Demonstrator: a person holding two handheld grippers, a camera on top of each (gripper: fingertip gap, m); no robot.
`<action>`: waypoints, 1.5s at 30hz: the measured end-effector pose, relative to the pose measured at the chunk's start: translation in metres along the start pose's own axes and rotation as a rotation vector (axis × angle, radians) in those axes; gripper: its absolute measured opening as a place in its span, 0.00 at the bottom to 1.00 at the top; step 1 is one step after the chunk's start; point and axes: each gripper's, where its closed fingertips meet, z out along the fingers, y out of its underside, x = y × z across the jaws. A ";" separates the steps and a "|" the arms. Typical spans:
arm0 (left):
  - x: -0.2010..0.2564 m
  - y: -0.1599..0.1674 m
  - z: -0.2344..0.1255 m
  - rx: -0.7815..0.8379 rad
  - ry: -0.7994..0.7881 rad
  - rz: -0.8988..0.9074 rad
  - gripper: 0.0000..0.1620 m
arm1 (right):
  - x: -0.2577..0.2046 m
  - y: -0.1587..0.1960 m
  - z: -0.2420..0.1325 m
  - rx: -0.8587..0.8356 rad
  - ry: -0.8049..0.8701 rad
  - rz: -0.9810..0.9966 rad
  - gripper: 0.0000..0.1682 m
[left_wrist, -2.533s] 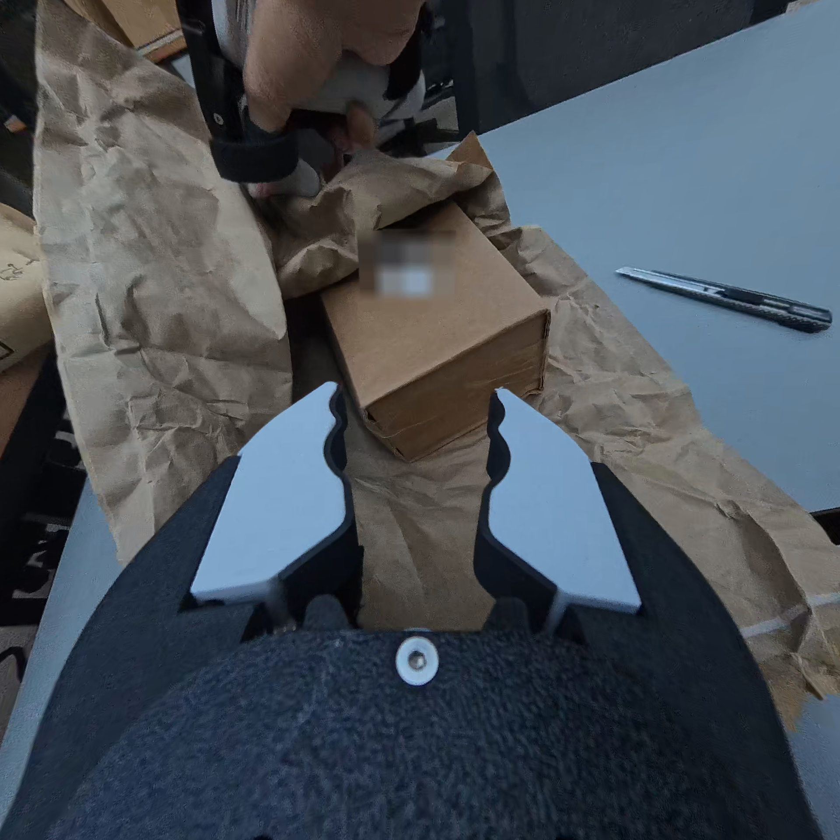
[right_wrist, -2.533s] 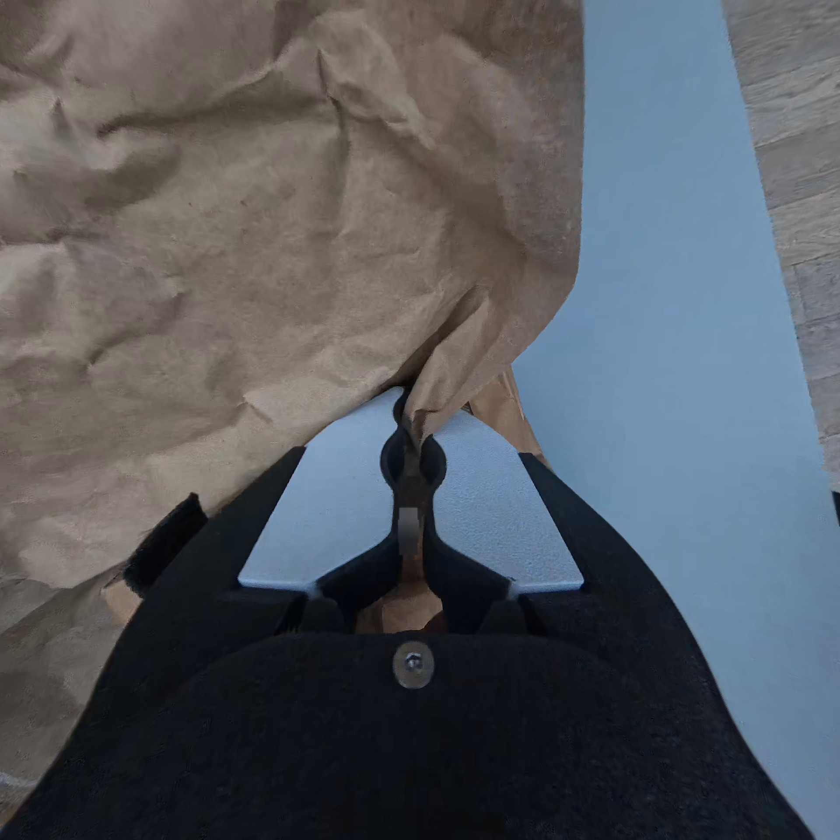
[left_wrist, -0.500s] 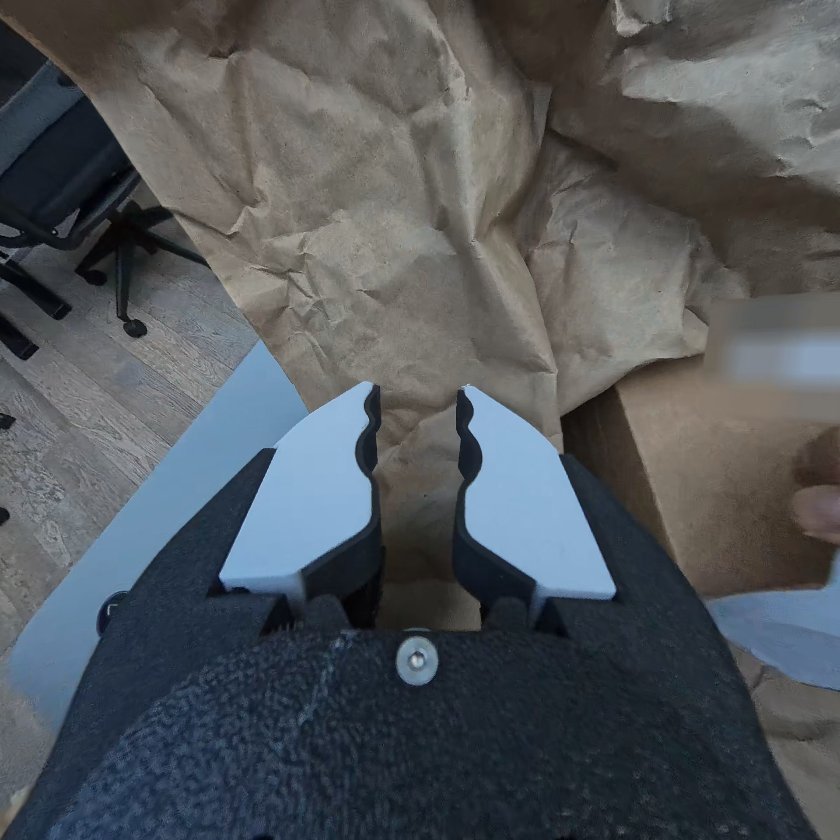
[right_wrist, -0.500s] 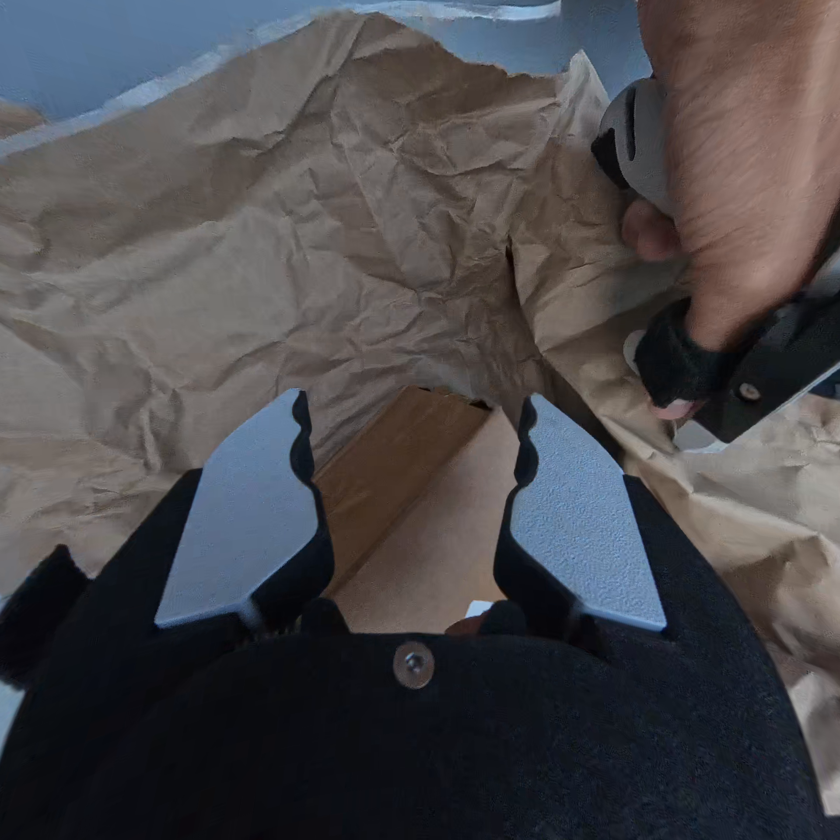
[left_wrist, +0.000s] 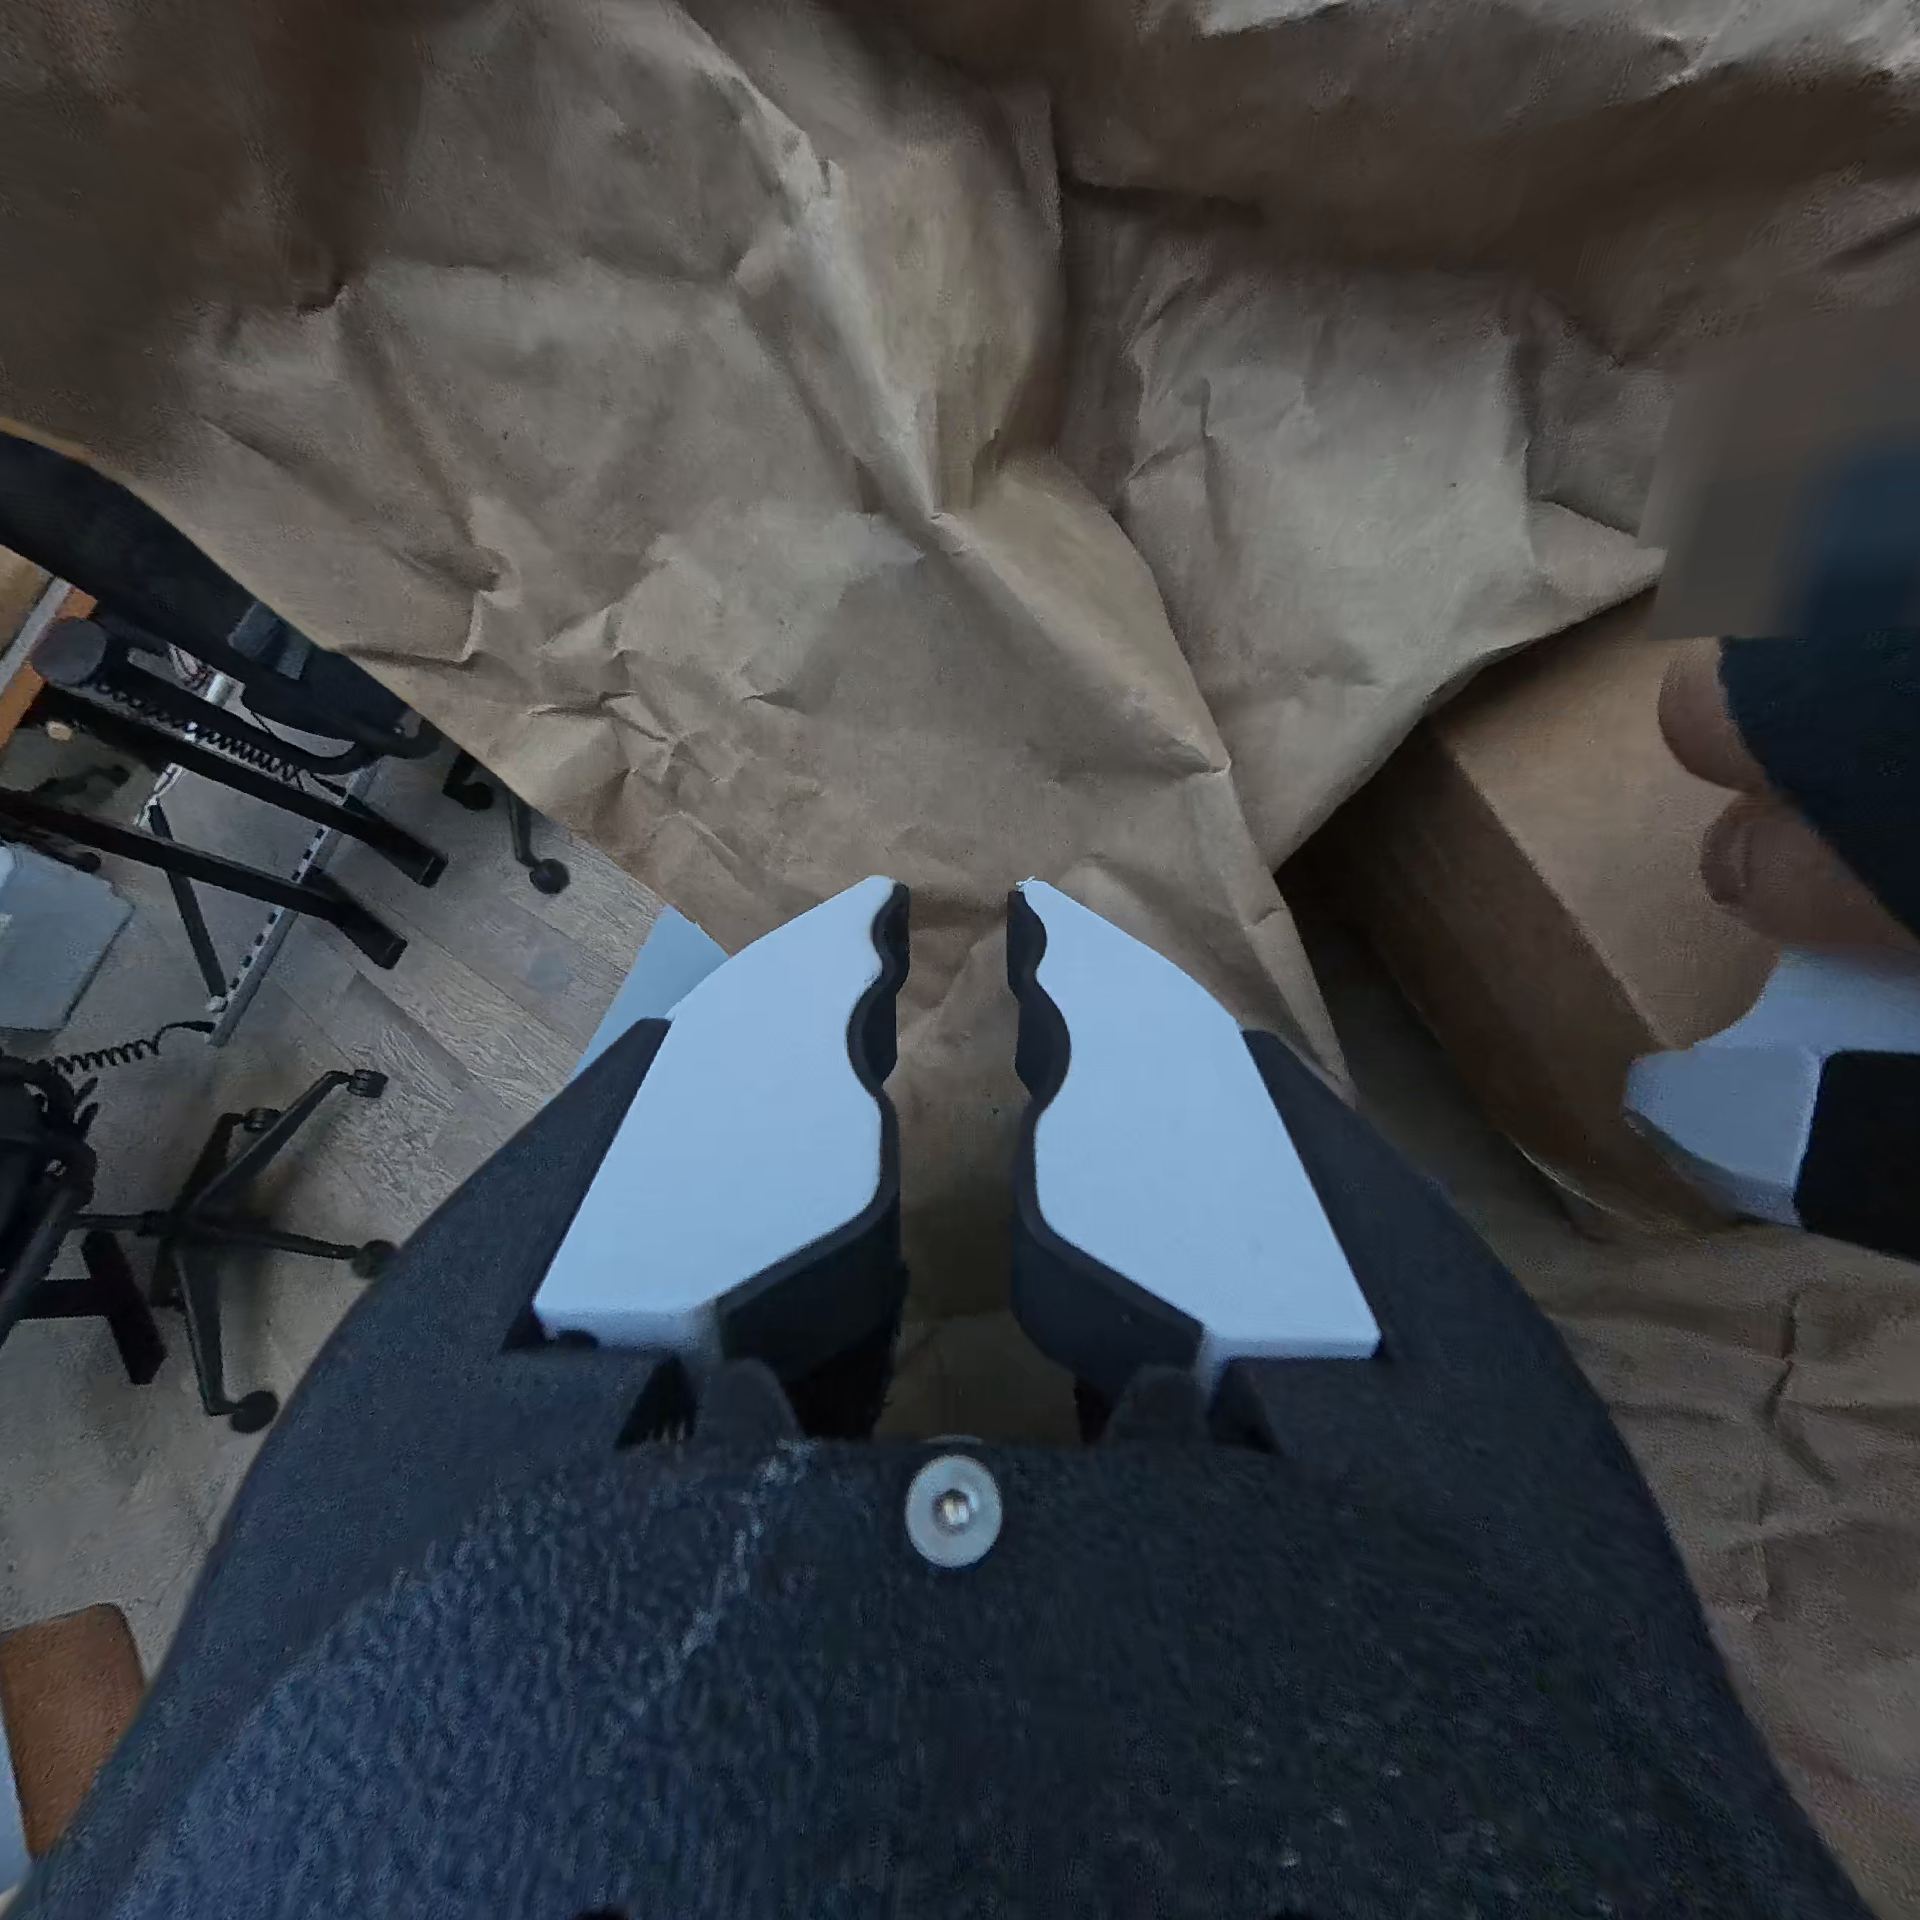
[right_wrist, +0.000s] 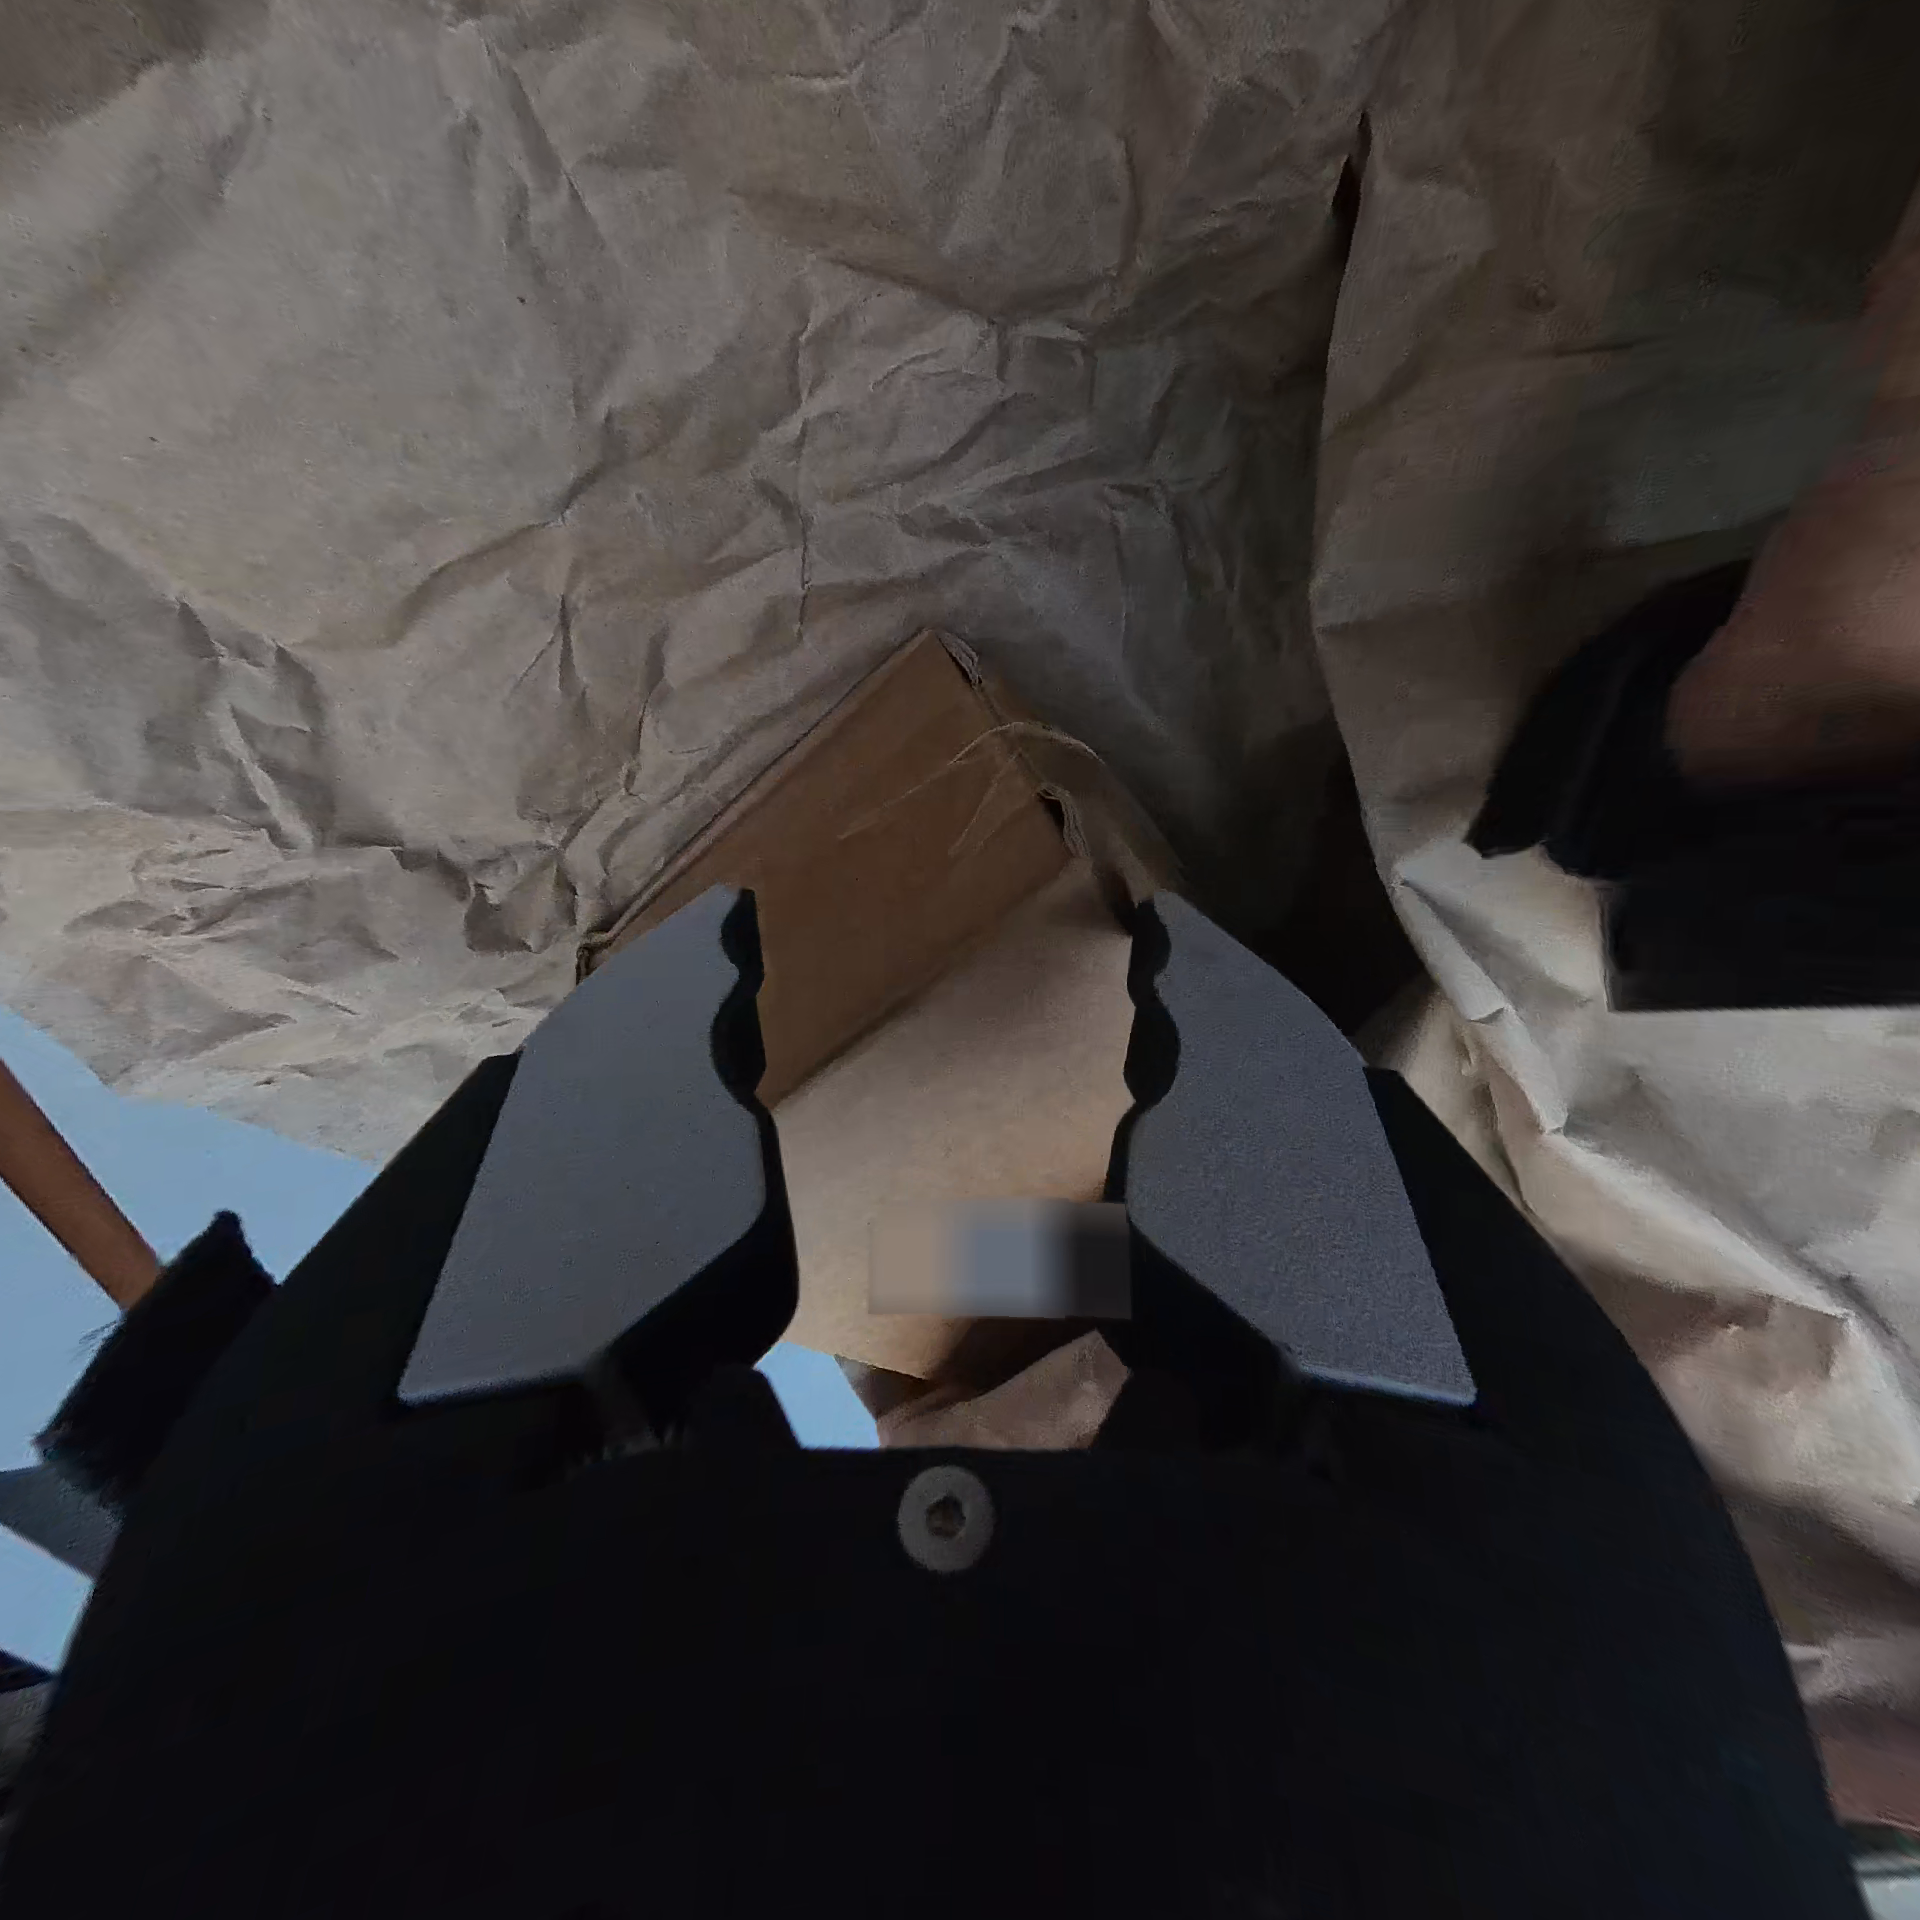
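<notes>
Narrowing since before, left gripper (left_wrist: 958, 902) straddles crumpled paper (left_wrist: 831, 582) unclenched — right gripper (right_wrist: 940, 914) gapes over box (right_wrist: 883, 831).

Right gripper (right_wrist: 943, 914) poised wide over a cardboard box (right_wrist: 883, 831) in crumpled paper

The gripper's two grey fingers (right_wrist: 613, 1143) stood well apart, holding nothing — the box lay just beyond and partly between them, one corner pointing away. Crumpled brown paper (right_wrist: 520, 416) rose behind the box and wrapped round its left and right sides. To the right of the box a hand (right_wrist: 1808, 623) gripped a black handle, blurred. Left of the box, below the paper's edge, a pale blue surface (right_wrist: 218, 1174) showed — with a brown bar (right_wrist: 62, 1174) slanting across it.
</notes>
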 end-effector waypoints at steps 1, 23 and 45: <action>0.005 0.000 -0.001 -0.018 0.007 0.031 0.10 | -0.003 0.003 -0.002 0.004 -0.009 0.022 0.40; 0.043 0.058 0.017 -0.427 -0.035 0.386 0.02 | -0.115 0.135 -0.012 0.012 -0.099 0.299 0.34; 0.303 -0.191 -0.096 0.158 0.241 -0.943 0.31 | -0.099 0.203 -0.084 0.970 -0.014 1.092 0.35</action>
